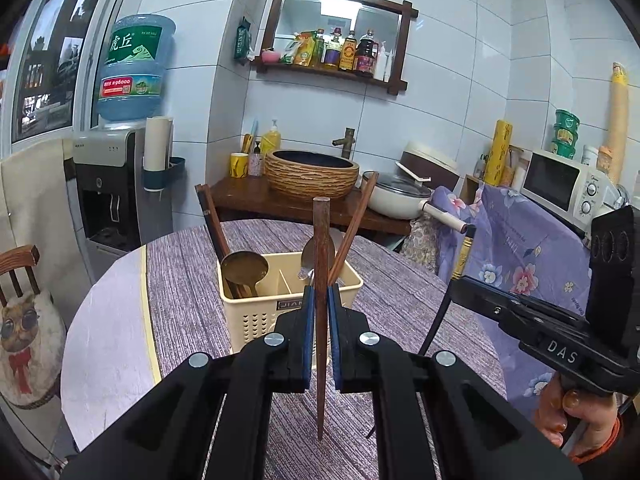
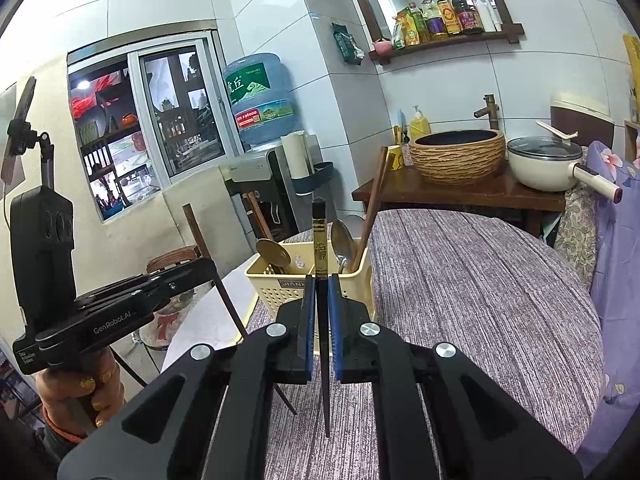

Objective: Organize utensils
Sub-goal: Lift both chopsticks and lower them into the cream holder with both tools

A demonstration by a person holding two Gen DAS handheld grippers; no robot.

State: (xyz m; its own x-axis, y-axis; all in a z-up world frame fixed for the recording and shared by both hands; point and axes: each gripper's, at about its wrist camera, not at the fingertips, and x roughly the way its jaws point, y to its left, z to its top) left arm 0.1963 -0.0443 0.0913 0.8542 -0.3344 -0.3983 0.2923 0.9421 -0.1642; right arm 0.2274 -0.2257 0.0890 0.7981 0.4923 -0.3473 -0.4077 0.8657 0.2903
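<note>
My left gripper (image 1: 320,292) is shut on a brown wooden chopstick (image 1: 321,240) that stands upright between its blue pads. My right gripper (image 2: 320,284) is shut on a black chopstick (image 2: 320,240) with gold bands, also upright. Just beyond both stands a beige divided utensil basket (image 1: 260,320) (image 2: 272,292) holding wooden ladles, a metal spoon (image 1: 310,256) and a leaning chopstick. In the left wrist view the right gripper (image 1: 456,284) shows at the right with its black chopstick (image 1: 464,256). In the right wrist view the left gripper (image 2: 212,268) shows at the left with its brown chopstick (image 2: 196,232).
The basket sits on a round table with a purple striped cloth (image 2: 480,300). Behind it a wooden stand (image 1: 256,196) carries a woven basin and a white pot (image 1: 396,196). A water dispenser (image 1: 108,184) and a chair with a cat cushion (image 1: 24,328) stand to the left.
</note>
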